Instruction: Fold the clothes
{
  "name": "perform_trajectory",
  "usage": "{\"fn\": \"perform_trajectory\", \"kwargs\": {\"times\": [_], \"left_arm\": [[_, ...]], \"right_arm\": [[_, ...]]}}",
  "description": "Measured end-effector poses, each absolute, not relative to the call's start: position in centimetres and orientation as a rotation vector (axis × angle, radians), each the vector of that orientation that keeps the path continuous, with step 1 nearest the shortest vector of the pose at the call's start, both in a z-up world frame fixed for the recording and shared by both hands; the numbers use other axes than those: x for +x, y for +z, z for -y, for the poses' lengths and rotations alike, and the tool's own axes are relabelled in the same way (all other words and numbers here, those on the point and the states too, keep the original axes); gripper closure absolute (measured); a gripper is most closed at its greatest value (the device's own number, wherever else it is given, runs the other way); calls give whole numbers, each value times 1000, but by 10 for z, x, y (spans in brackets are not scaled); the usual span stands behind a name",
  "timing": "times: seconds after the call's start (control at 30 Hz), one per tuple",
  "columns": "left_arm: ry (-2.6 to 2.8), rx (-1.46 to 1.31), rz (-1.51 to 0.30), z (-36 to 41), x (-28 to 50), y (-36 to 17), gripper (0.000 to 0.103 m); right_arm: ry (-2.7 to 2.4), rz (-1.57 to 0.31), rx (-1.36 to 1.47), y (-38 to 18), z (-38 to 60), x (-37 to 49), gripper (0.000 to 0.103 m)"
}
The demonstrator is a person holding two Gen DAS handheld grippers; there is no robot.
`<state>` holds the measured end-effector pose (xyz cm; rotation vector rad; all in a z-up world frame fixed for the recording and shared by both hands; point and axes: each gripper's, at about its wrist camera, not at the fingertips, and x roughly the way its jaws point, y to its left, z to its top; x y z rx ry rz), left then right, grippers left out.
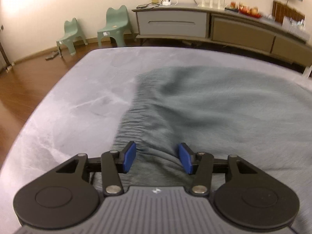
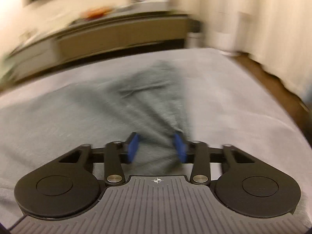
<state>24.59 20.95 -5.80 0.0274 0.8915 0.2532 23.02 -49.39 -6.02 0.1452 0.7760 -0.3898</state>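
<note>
Left wrist view: my left tongs [image 1: 157, 159] spread wide, blue pads [image 1: 129, 159] apart, grasping nothing, low over grey garment [image 1: 204, 113] lying rumpled on lilac bed [image 1: 78, 97]. Green chairs [image 1: 114, 26] by wall.

Right wrist view, blurred: my right tongs [image 2: 157, 148] likewise released, over same garment [image 2: 124, 109] on bed [image 2: 243, 105].

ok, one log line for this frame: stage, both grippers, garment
stage: pre-grasp | left gripper: open, straddling grey garment edge | right gripper: open over garment, view blurred | surface: bed
</note>
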Motion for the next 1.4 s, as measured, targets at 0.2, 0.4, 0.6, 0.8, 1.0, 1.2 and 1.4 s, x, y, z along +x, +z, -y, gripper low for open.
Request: {"fn": "perform_trajectory", "kwargs": {"times": [0.2,0.4,0.6,0.8,1.0,1.2,1.4], "left_arm": [[290,-58,-878,-236,230,-43,53],[285,-231,-843,-275,199,-21,49],[330,-317,-914,-304,159,-35,47],[331,-396,-939,-320,121,-45,38],[293,-371,-934,-317,97,-52,32],[148,-329,-919,-308,84,-53,33],[20,-306,-851,-308,72,-49,56]], "right_arm": [[-575,-726,25,-30,496,197,51],[-393,-730,63,-26,463,184,24],[-453,-734,29,-7,410,162,43],[14,-596,-167,58,194,174,18],[436,-663,-357,37,-60,229,9],[401,-783,-481,-22,-213,296,7],[312,-941,-404,-62,-241,338,59]]}}
